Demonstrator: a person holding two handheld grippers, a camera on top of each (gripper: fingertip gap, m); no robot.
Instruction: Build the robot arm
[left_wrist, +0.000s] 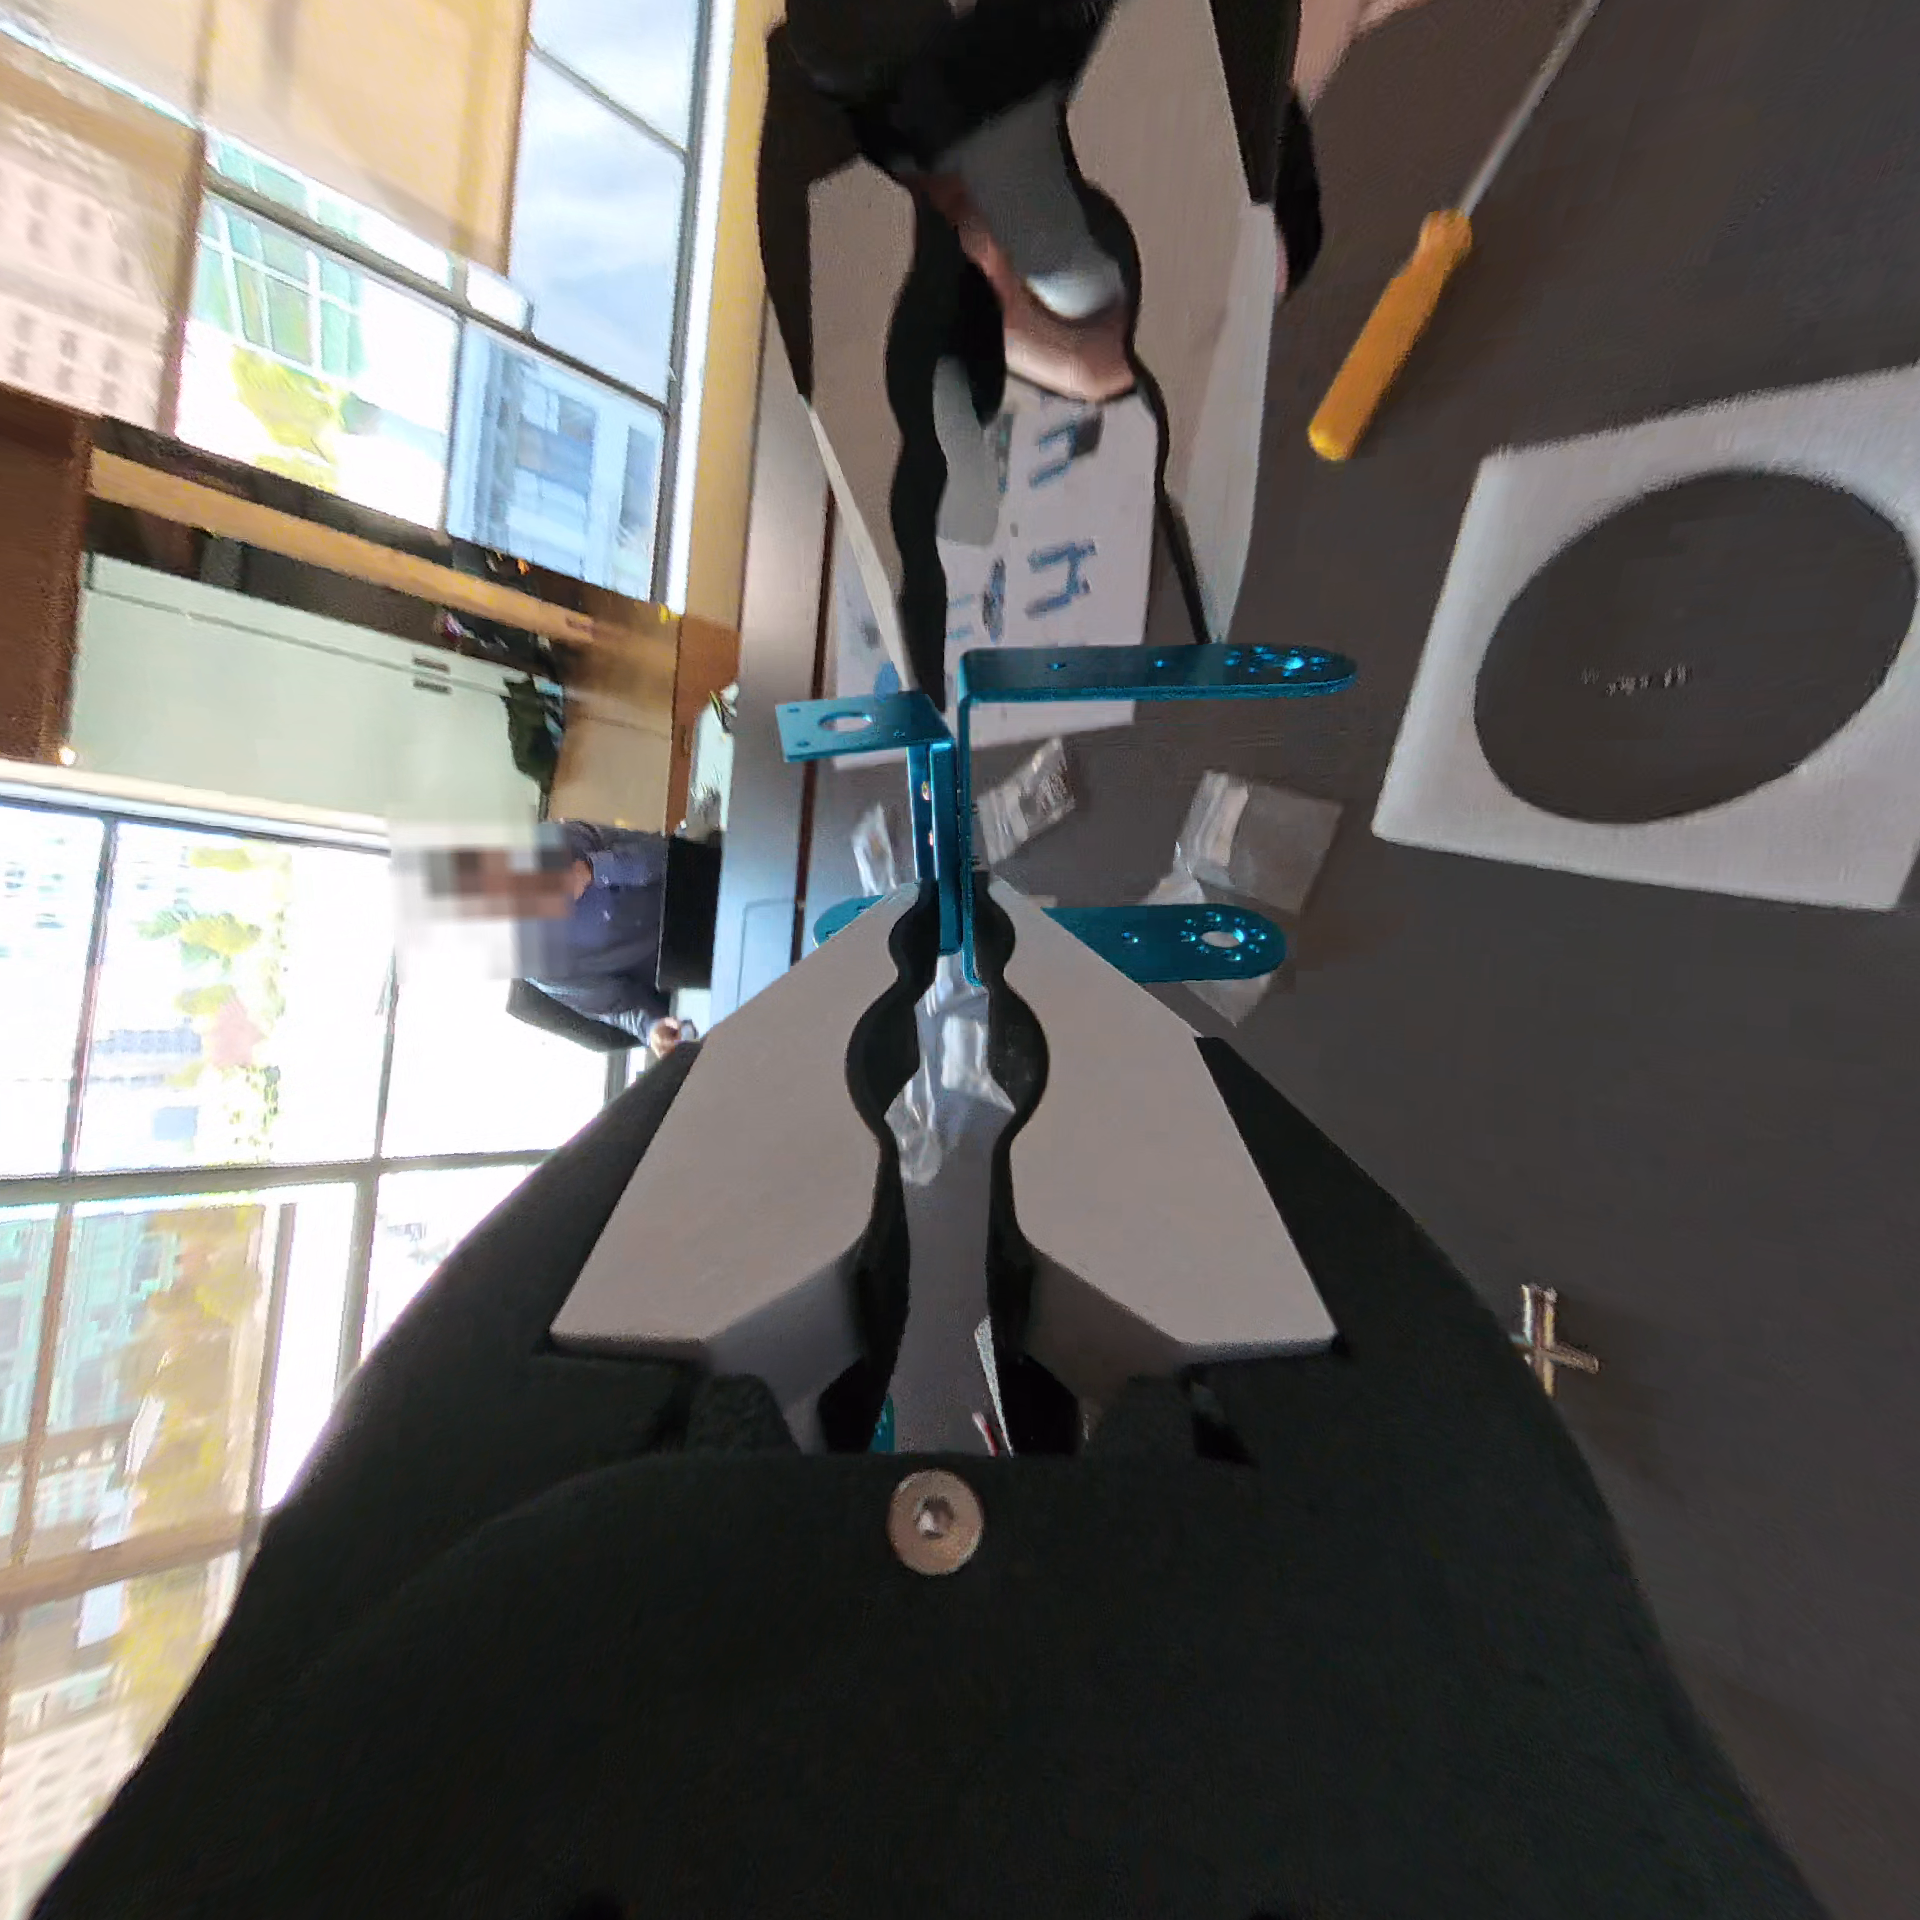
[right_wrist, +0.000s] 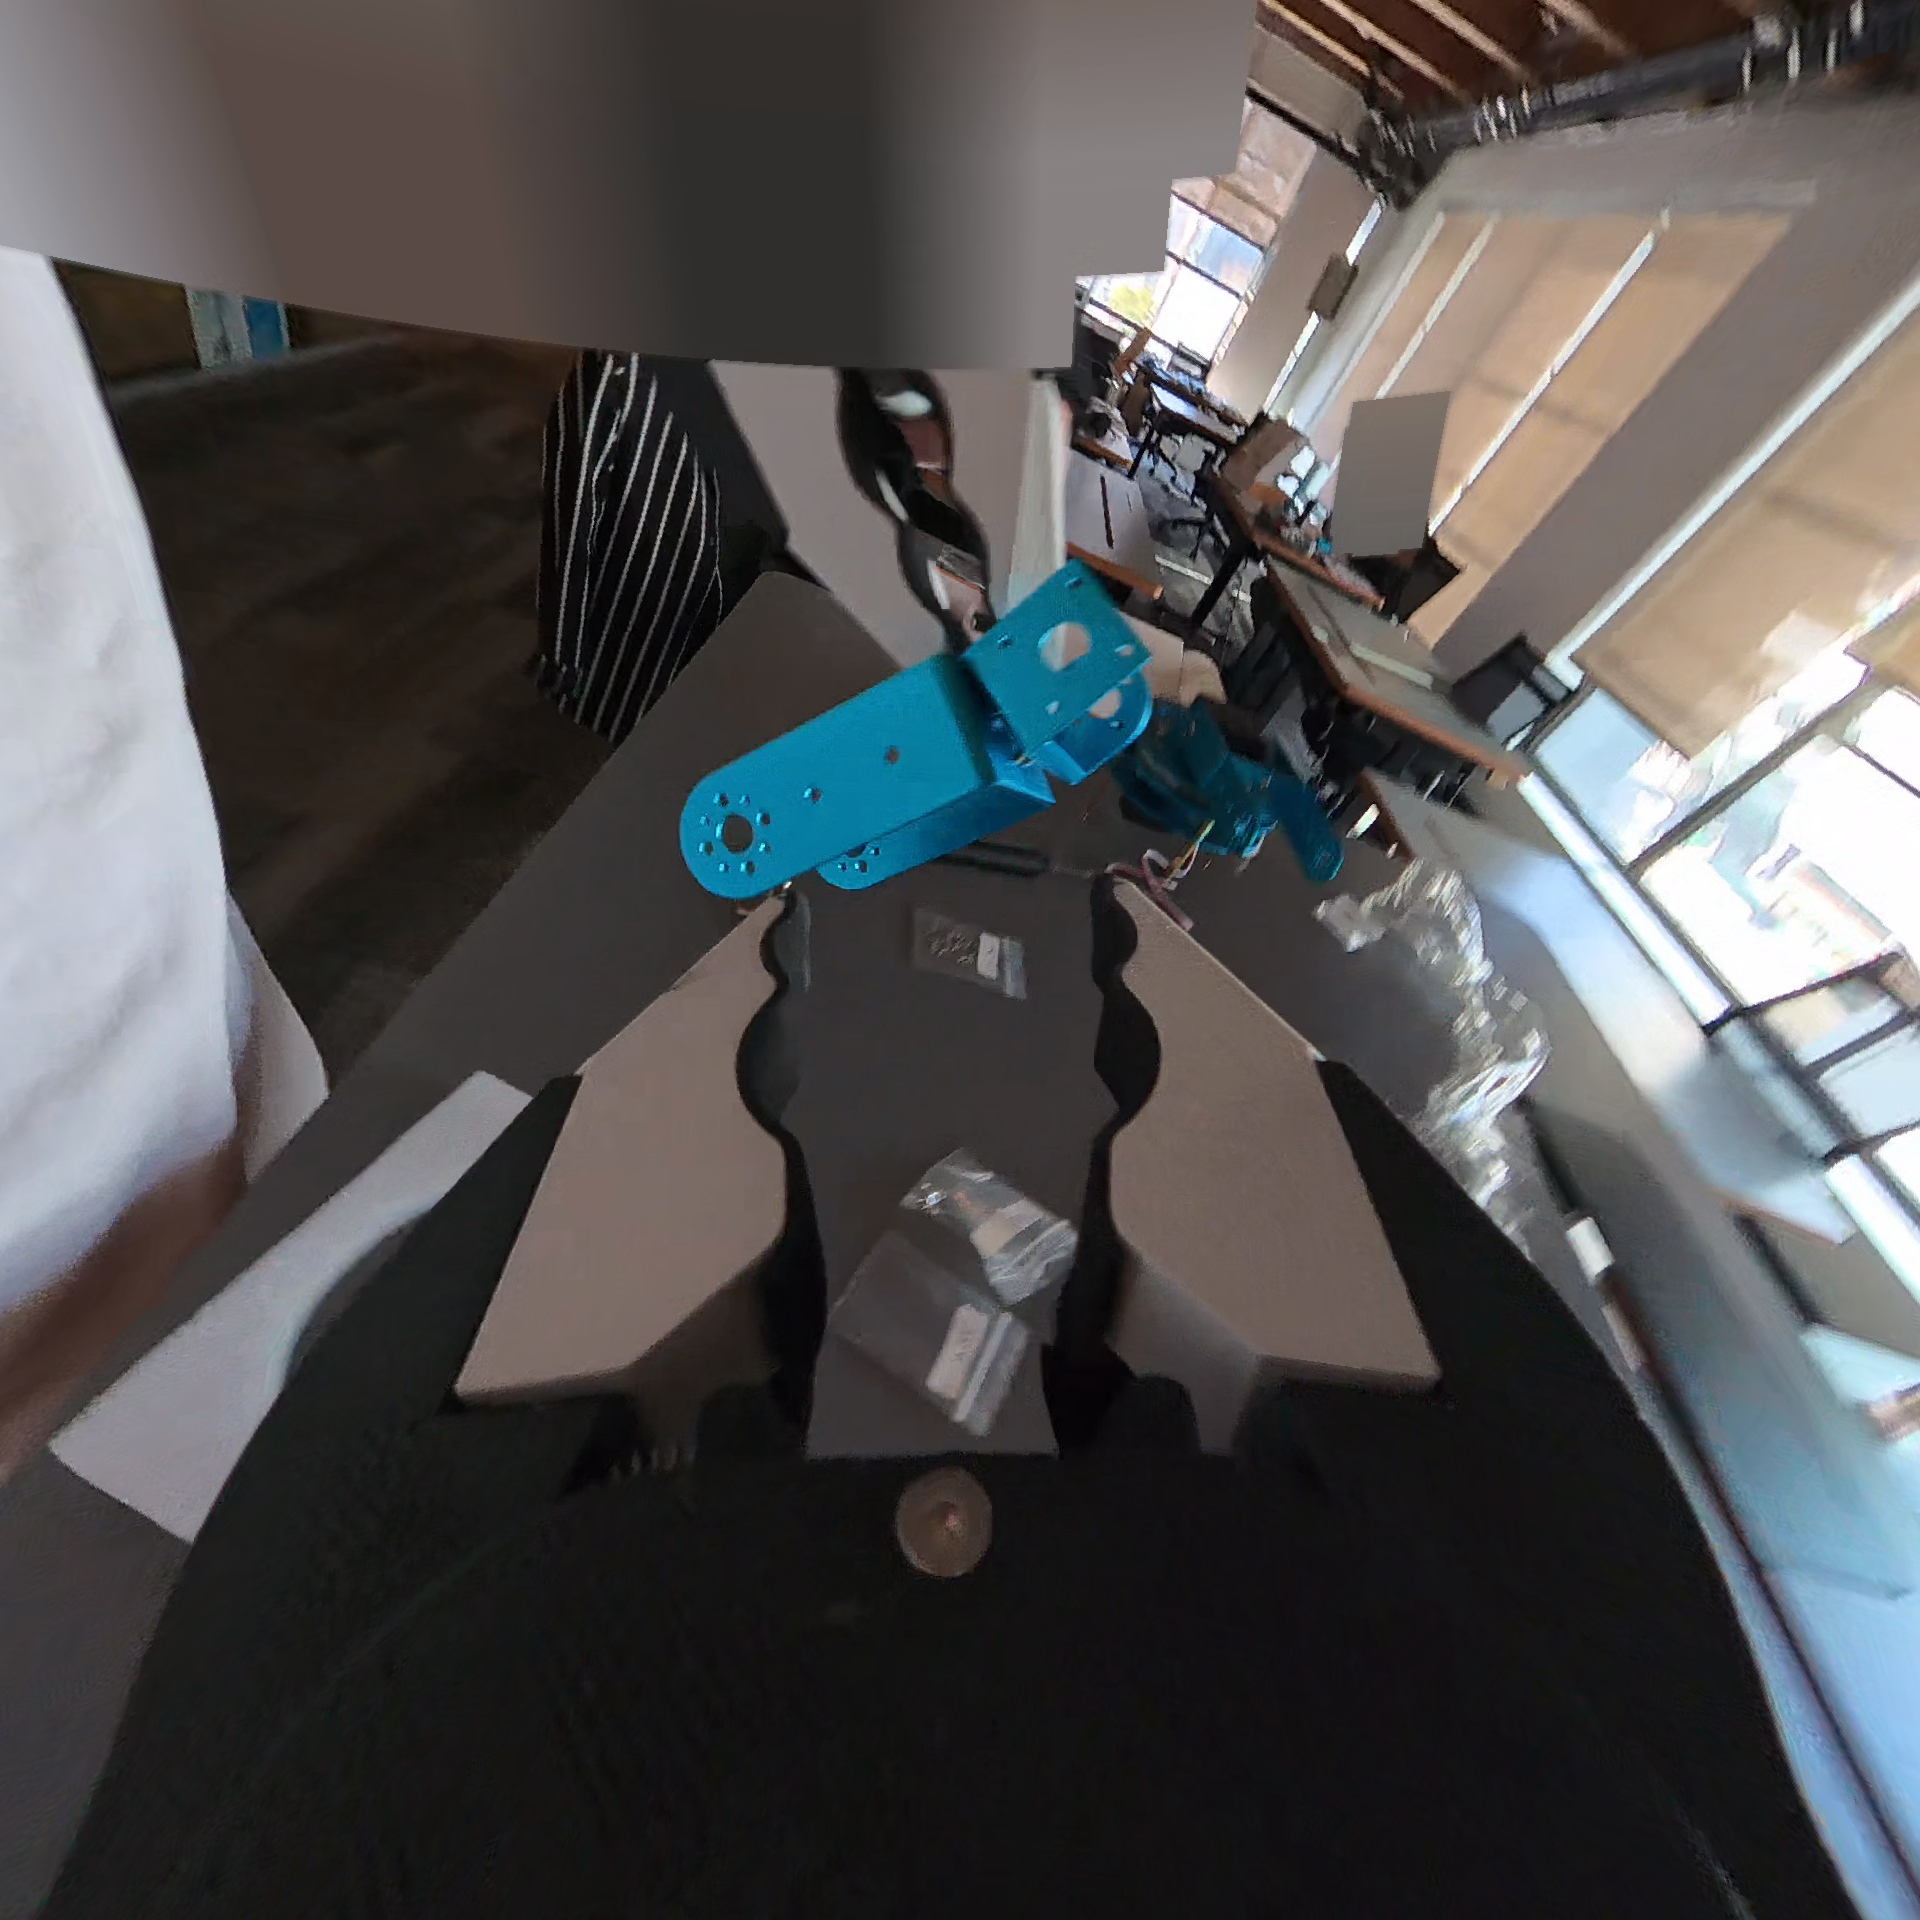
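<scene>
My left gripper (left_wrist: 951, 900) is shut on the middle web of a blue metal bracket assembly (left_wrist: 1153, 673), two perforated U-shaped brackets joined back to back. It holds the assembly in the air above a dark grey table (left_wrist: 1558, 1091). My right gripper (right_wrist: 951, 914) is open and empty. It hangs above the table just short of the same bracket assembly (right_wrist: 873, 774), whose round-ended arm points towards its left finger. The right gripper's fingers (left_wrist: 925, 499) show beyond the bracket in the left wrist view. The left gripper's fingers (right_wrist: 914, 561) show behind the bracket in the right wrist view.
On the table lie a yellow-handled screwdriver (left_wrist: 1392, 332), a white square sheet with a dark disc (left_wrist: 1683, 665), a printed sheet (left_wrist: 1049, 561), small plastic bags of parts (right_wrist: 977, 1278), a small cross-shaped metal tool (left_wrist: 1550, 1351) and a larger blue assembly with wires (right_wrist: 1216, 790). A person's striped sleeve (right_wrist: 634, 540) is nearby. The gap from one gripper's tips to the other's is roughly 5 centimetres. From either gripper's tips it is about 25 centimetres to the yellow-handled screwdriver (left_wrist: 1392, 332).
</scene>
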